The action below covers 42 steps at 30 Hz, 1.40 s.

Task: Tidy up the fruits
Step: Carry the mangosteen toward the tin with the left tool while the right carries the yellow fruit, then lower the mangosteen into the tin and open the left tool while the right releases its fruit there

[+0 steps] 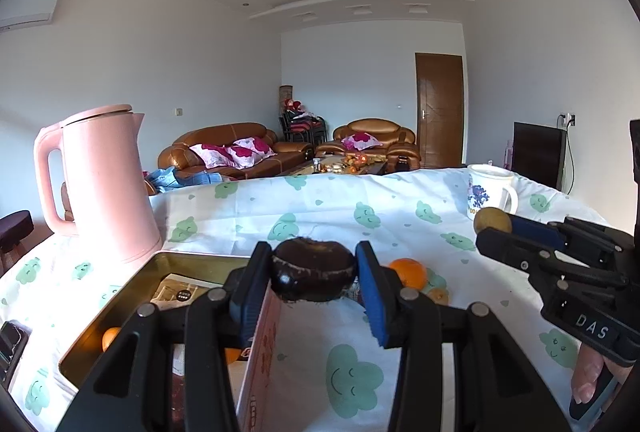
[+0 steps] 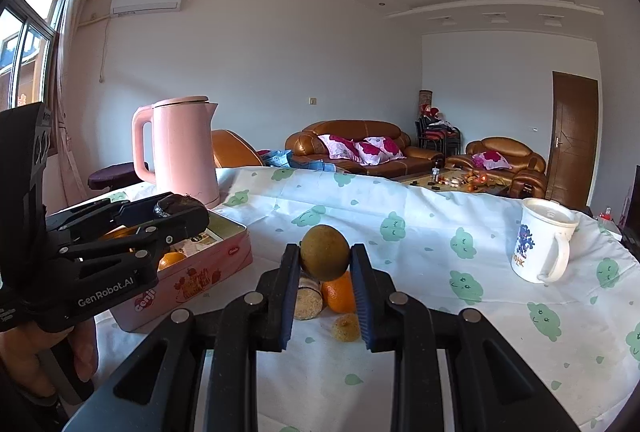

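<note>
My left gripper [image 1: 314,268] is shut on a dark brown round fruit [image 1: 314,270] and holds it above the right wall of an open pink tin box [image 1: 256,356]. An orange [image 1: 110,338] lies in the box. My right gripper [image 2: 325,258] is shut on a round brown-green fruit [image 2: 325,252], raised over the table. Under it lie an orange [image 2: 339,294], a small yellowish fruit [image 2: 346,328] and a tan cylinder-shaped piece [image 2: 307,302]. The right gripper also shows at the right of the left wrist view [image 1: 494,226], the left gripper at the left of the right wrist view [image 2: 180,210].
A tall pink kettle [image 1: 106,184] stands behind the box at the left. A white mug [image 2: 540,242] stands at the far right of the table. The table carries a white cloth with green cloud prints [image 2: 440,232]. Sofas stand beyond it.
</note>
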Each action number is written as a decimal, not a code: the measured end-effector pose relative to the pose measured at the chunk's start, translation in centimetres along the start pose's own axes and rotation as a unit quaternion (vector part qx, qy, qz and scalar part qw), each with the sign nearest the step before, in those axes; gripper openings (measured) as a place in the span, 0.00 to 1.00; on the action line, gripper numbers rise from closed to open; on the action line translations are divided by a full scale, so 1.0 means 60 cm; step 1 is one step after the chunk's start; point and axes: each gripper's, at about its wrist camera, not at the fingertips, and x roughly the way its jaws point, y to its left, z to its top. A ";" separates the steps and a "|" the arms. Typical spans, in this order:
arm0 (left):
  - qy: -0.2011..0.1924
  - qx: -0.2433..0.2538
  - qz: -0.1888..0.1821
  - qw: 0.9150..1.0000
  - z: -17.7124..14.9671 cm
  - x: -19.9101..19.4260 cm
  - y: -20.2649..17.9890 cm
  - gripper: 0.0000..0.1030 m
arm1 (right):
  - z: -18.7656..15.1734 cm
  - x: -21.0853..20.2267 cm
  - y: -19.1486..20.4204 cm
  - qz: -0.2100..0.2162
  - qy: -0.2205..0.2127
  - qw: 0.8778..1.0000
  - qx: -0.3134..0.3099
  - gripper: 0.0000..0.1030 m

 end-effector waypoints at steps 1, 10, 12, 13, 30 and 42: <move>0.001 -0.002 0.001 1.000 0.000 0.000 0.003 0.43 | 0.000 0.001 0.003 0.001 0.001 1.000 -0.002 0.26; 0.007 -0.012 0.005 1.000 -0.002 -0.001 0.025 0.43 | 0.005 0.013 0.034 0.014 0.005 1.000 -0.017 0.26; 0.009 -0.013 0.006 1.000 -0.004 -0.002 0.031 0.43 | 0.007 0.016 0.041 0.018 0.007 1.000 -0.019 0.26; 0.010 -0.014 0.007 1.000 -0.004 -0.002 0.034 0.43 | 0.007 0.018 0.043 0.020 0.007 1.000 -0.021 0.26; 0.034 -0.036 0.035 0.998 -0.013 -0.001 0.105 0.43 | 0.032 0.053 0.108 0.056 0.016 0.997 -0.054 0.26; 0.054 -0.057 0.072 0.994 -0.018 -0.004 0.182 0.43 | 0.050 0.081 0.144 0.079 0.024 0.994 -0.074 0.26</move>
